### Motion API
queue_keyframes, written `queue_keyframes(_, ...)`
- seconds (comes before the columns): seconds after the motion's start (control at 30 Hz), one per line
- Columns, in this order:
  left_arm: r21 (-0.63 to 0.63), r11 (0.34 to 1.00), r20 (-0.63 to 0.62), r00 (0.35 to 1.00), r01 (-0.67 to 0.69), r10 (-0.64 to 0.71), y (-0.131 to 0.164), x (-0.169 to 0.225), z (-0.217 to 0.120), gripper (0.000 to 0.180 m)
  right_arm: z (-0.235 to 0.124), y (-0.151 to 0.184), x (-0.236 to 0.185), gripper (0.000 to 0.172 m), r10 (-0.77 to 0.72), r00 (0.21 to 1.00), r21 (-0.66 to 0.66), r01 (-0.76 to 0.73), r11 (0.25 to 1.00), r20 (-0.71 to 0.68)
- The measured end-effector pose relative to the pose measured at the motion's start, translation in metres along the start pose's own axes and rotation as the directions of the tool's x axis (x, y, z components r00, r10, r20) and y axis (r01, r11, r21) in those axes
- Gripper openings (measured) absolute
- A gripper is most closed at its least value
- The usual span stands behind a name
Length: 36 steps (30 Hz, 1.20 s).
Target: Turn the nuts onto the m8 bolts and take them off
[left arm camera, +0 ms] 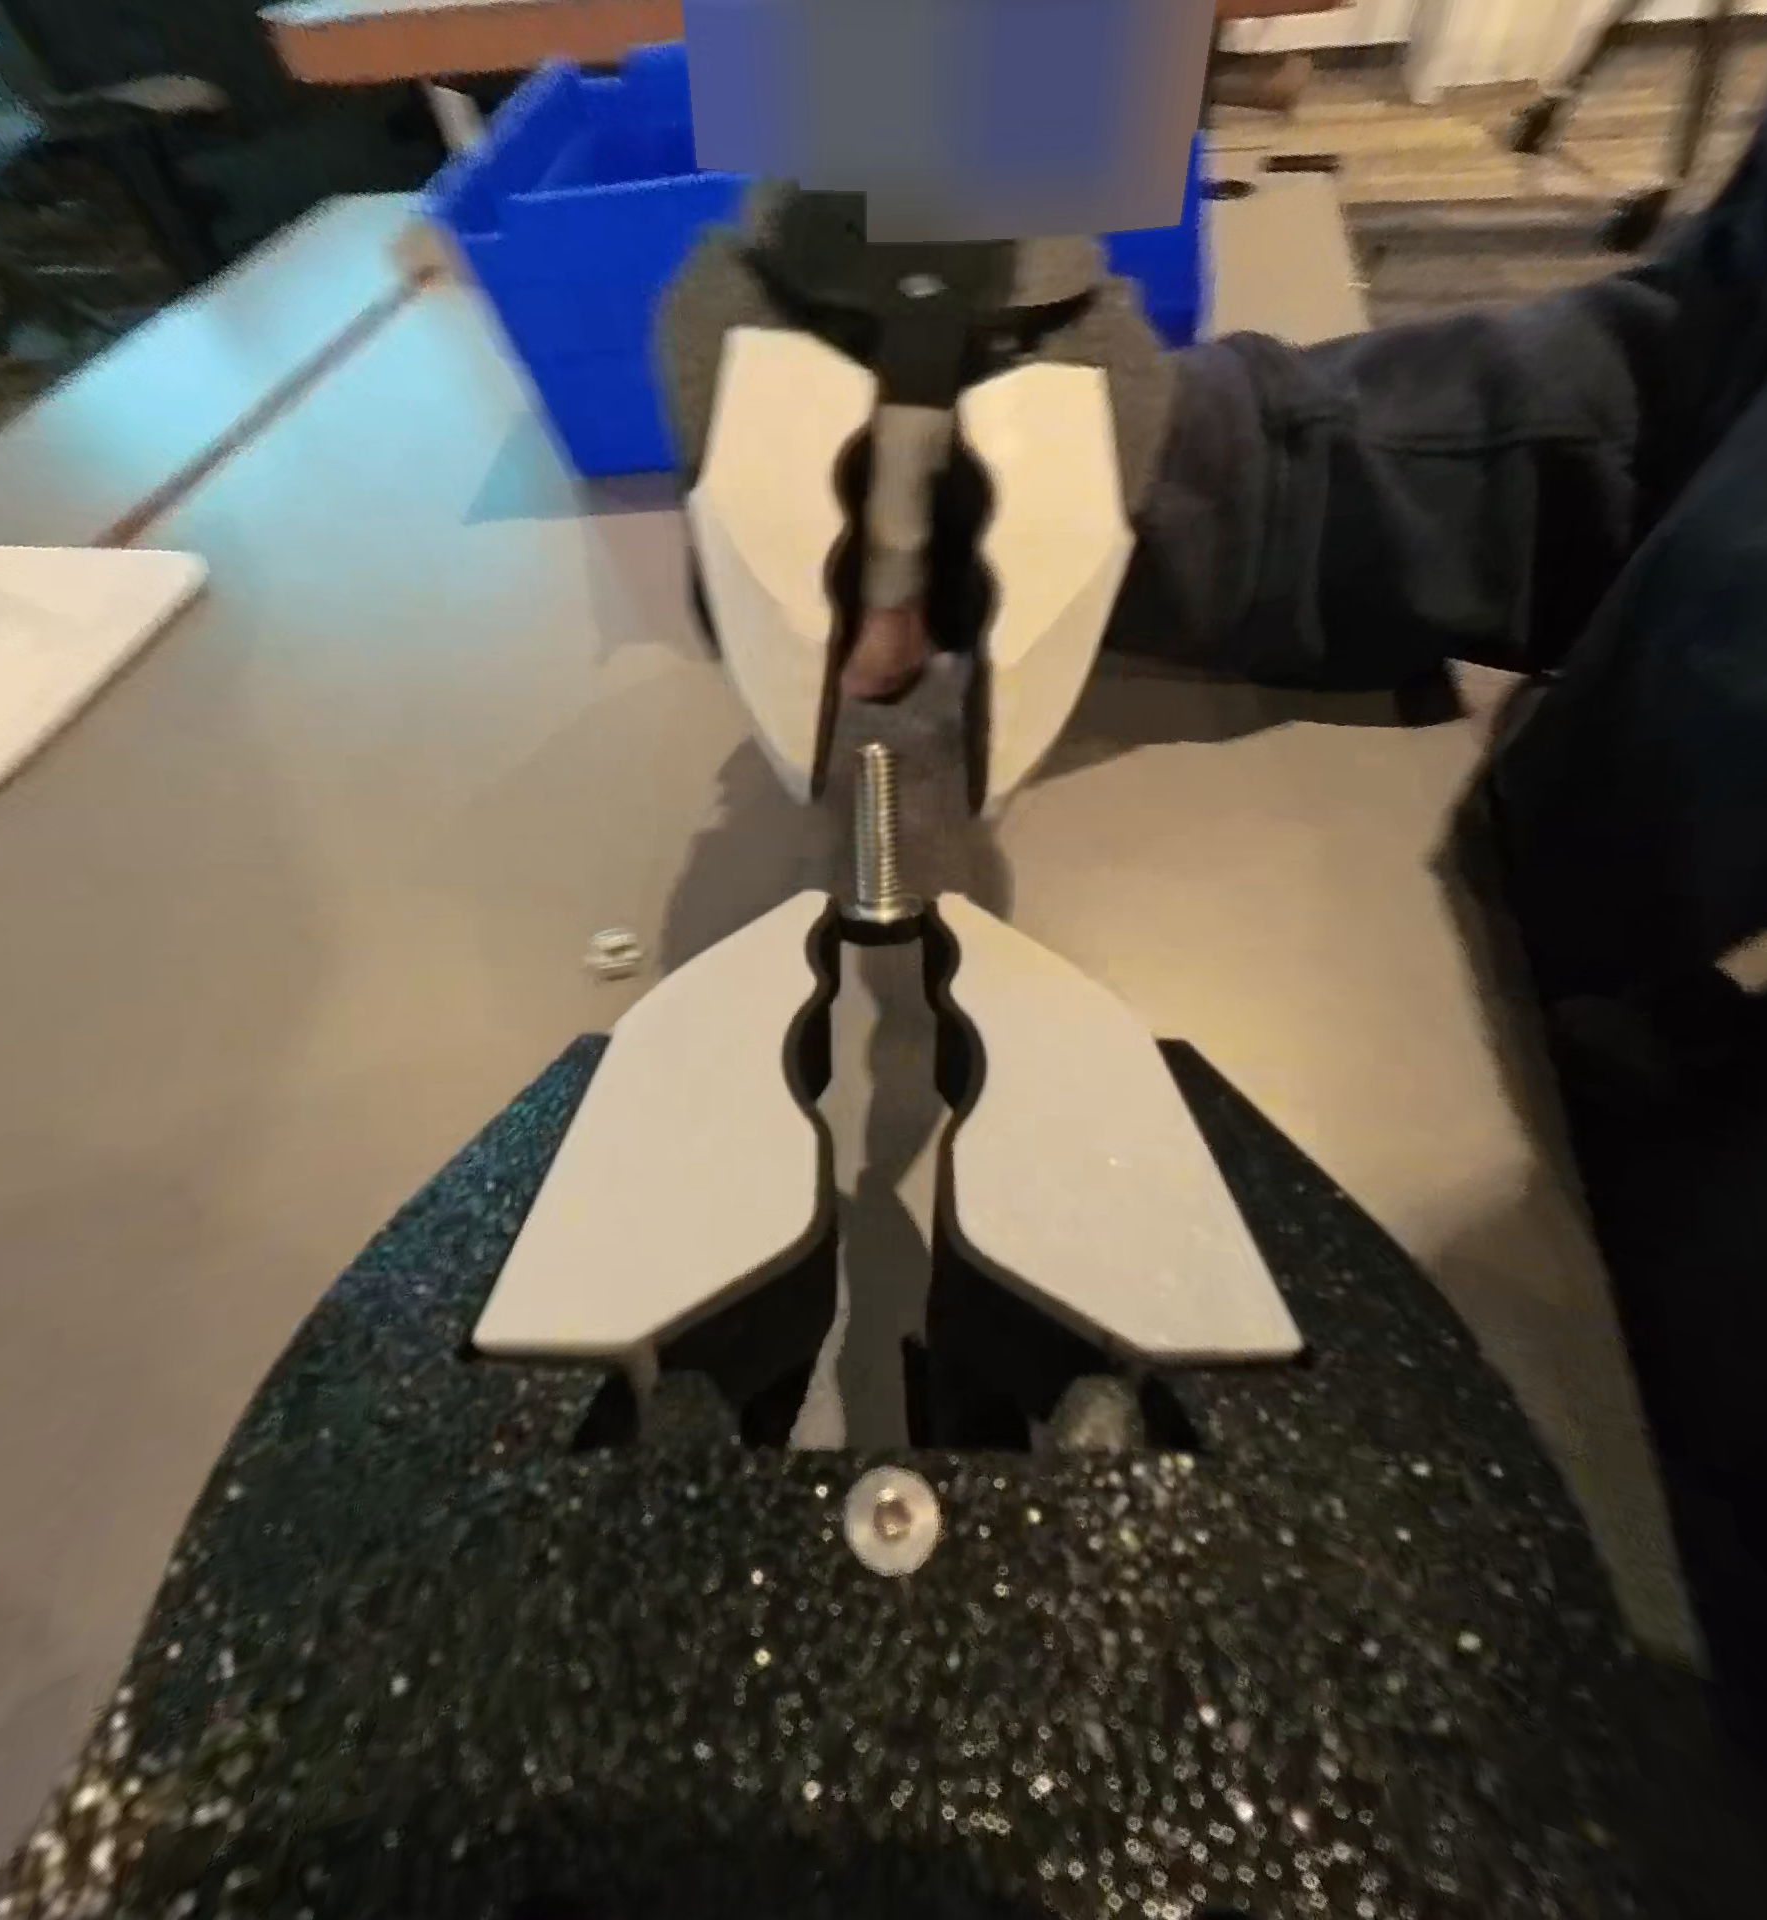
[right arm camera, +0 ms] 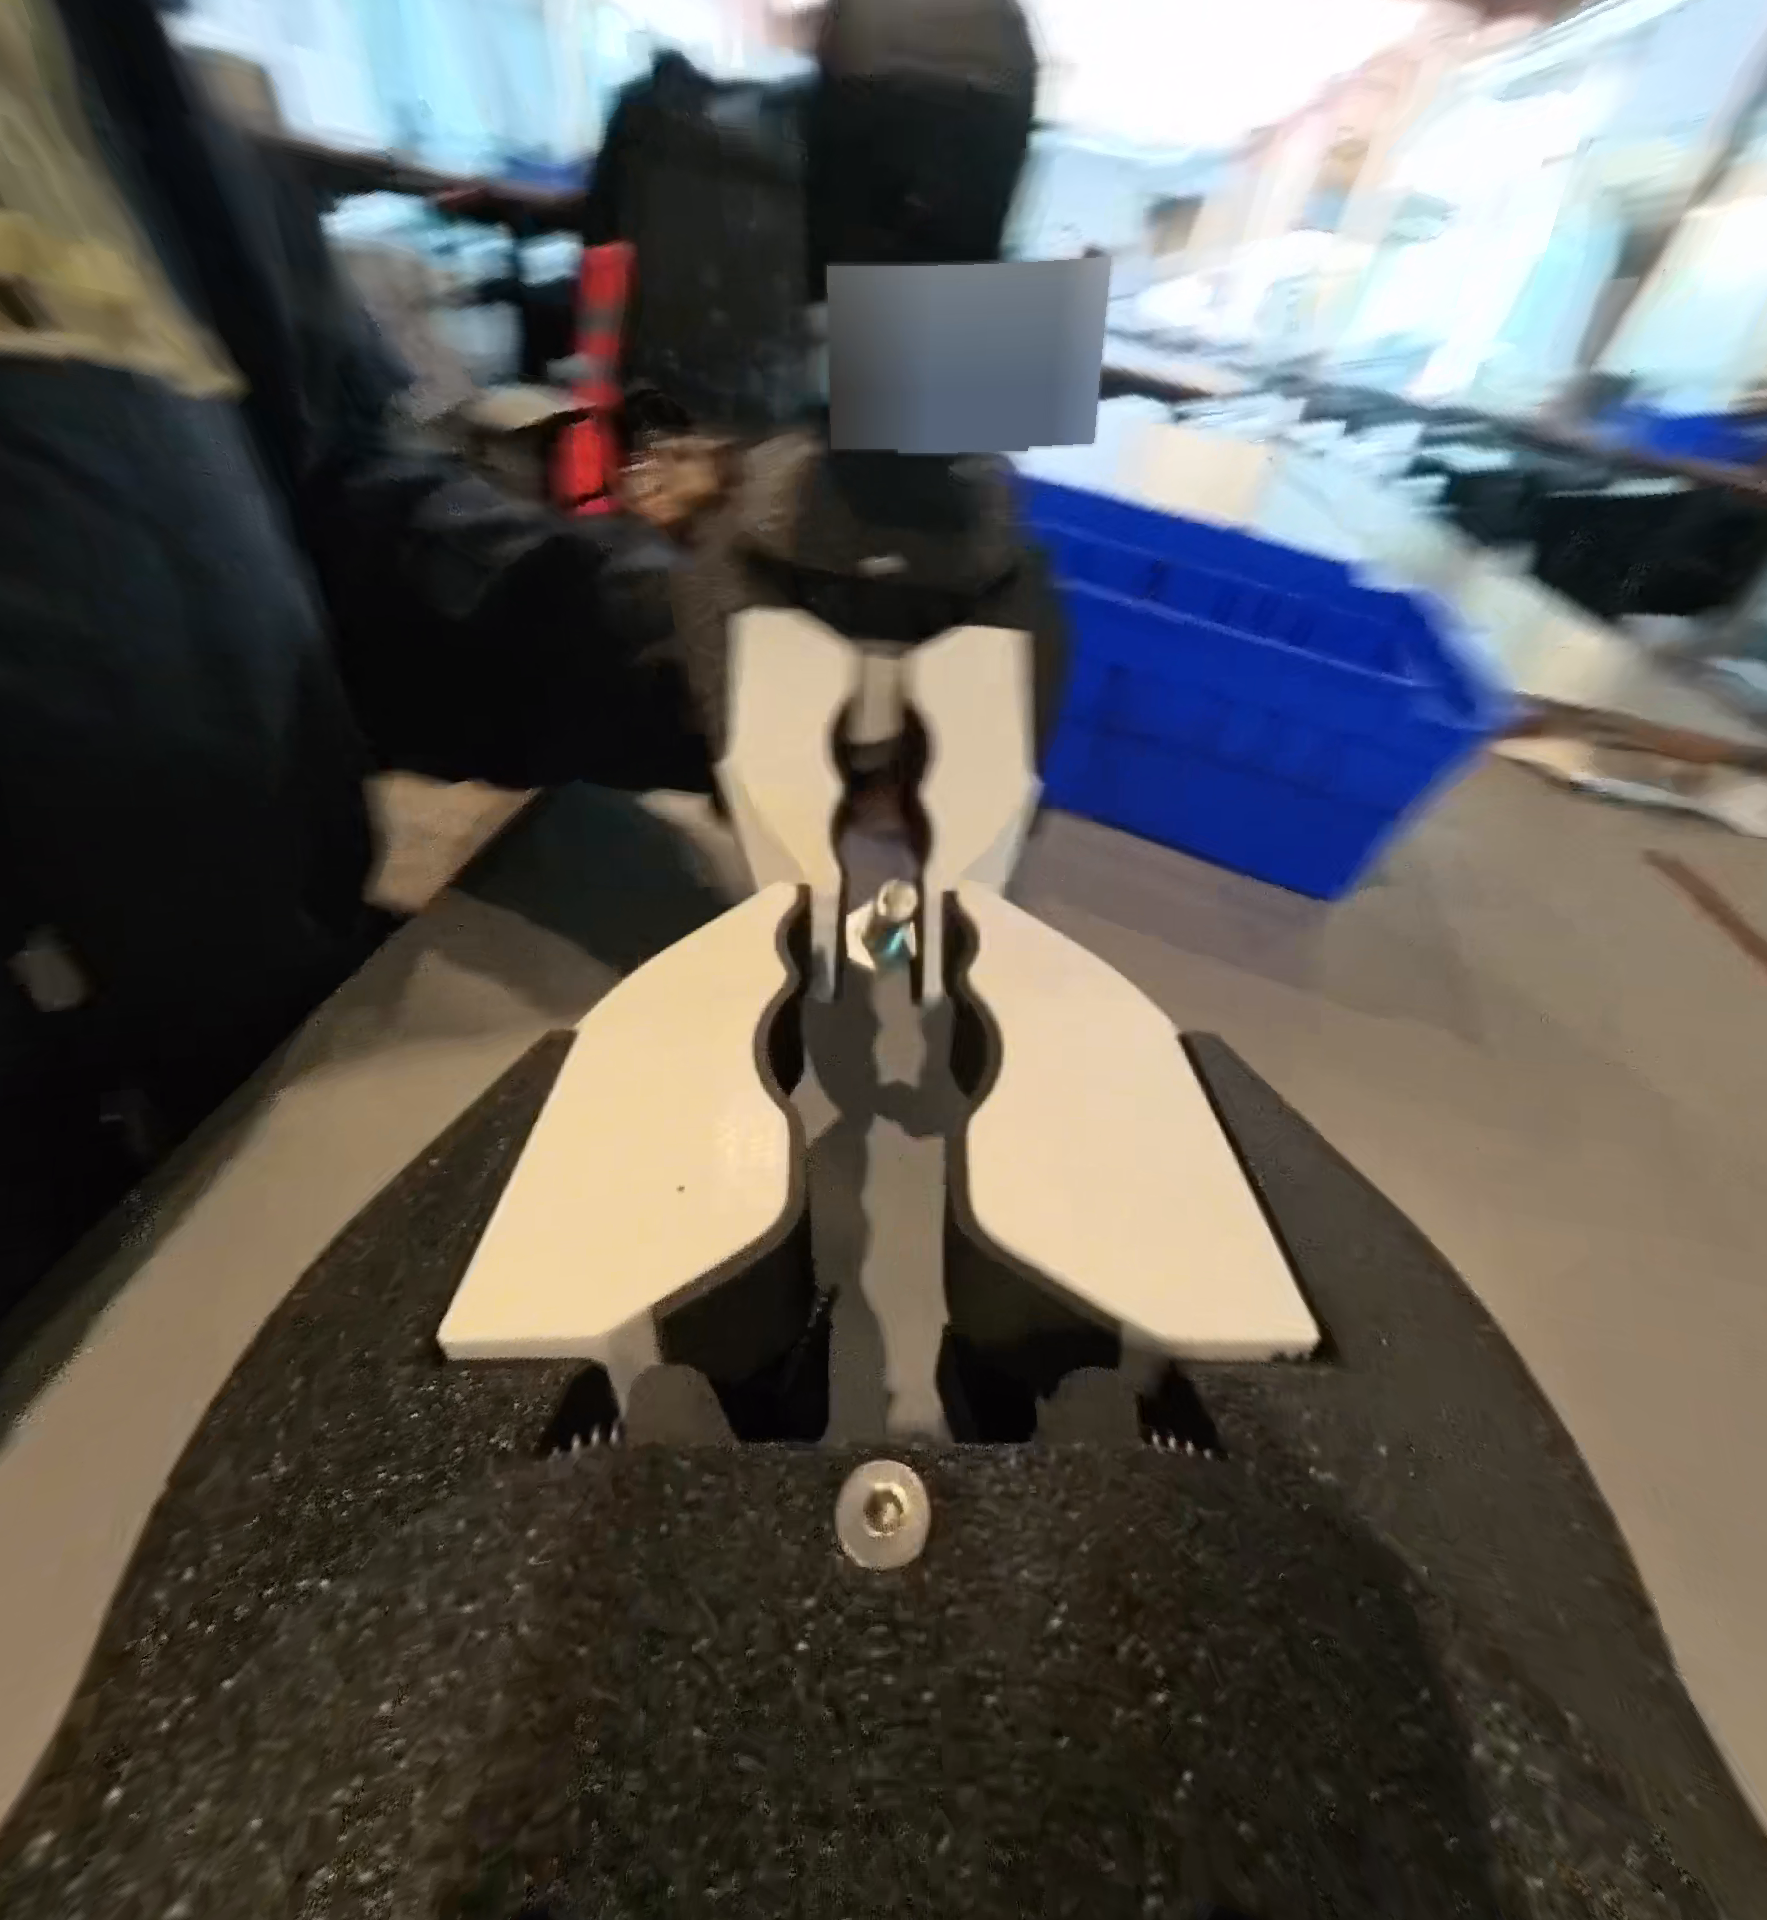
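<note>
— Bolt?
— Pinched by the head in the left jaws, thread poking out, ready for a nut.
— Right jaws?
— Spread wide around the bolt's tip, holding nothing.
— Nut?
— Loose on the surface, left of the bolt.

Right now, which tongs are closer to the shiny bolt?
Left. The left tongs grip the bolt by its head. The right tongs face it, open, with the bolt's threaded tip reaching just between them.
</note>
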State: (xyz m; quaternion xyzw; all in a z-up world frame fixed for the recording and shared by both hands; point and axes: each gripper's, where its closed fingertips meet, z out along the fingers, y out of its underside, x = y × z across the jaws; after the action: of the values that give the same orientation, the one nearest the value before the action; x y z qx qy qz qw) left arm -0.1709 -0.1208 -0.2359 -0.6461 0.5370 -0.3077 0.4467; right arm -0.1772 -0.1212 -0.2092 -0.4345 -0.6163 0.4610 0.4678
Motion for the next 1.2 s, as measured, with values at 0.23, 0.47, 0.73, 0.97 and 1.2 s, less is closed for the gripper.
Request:
queue_keyframes(0.23, 0.065, 0.997, 0.445, 0.893, 0.05, -0.074, 0.009, -0.075, -0.017, 0.014, -0.031, 0.06, 0.064, 0.026, 0.134, 0.905, -0.273, -0.259, 0.927, -0.404)
queue_keyframes(0.47, -0.09, 0.995, 0.604, 0.796, 0.029, 0.032, 0.033, -0.097, -0.006, 0.014, -0.025, 0.118, 0.068, 0.02, 0.144, 0.844, -0.497, -0.432, 0.753, -0.516)
queue_keyframes(0.73, -0.097, 0.995, 0.546, 0.836, 0.001, 0.052, 0.036, -0.088, 0.006, 0.014, -0.018, 0.121, 0.068, 0.015, 0.238, 0.819, -0.462, -0.505, 0.729, -0.522)
queue_keyframes(0.97, -0.042, 0.998, 0.412, 0.909, -0.051, 0.064, 0.029, -0.07, 0.016, 0.014, -0.021, 0.038, 0.062, 0.015, 0.318, 0.896, -0.056, -0.351, 0.935, -0.311)
queue_keyframes(1.2, -0.042, 0.993, 0.322, 0.939, -0.115, 0.122, 0.026, -0.053, 0.025, 0.014, -0.009, 0.025, 0.038, 0.015, 0.135, 0.971, -0.103, -0.157, 0.982, -0.199)
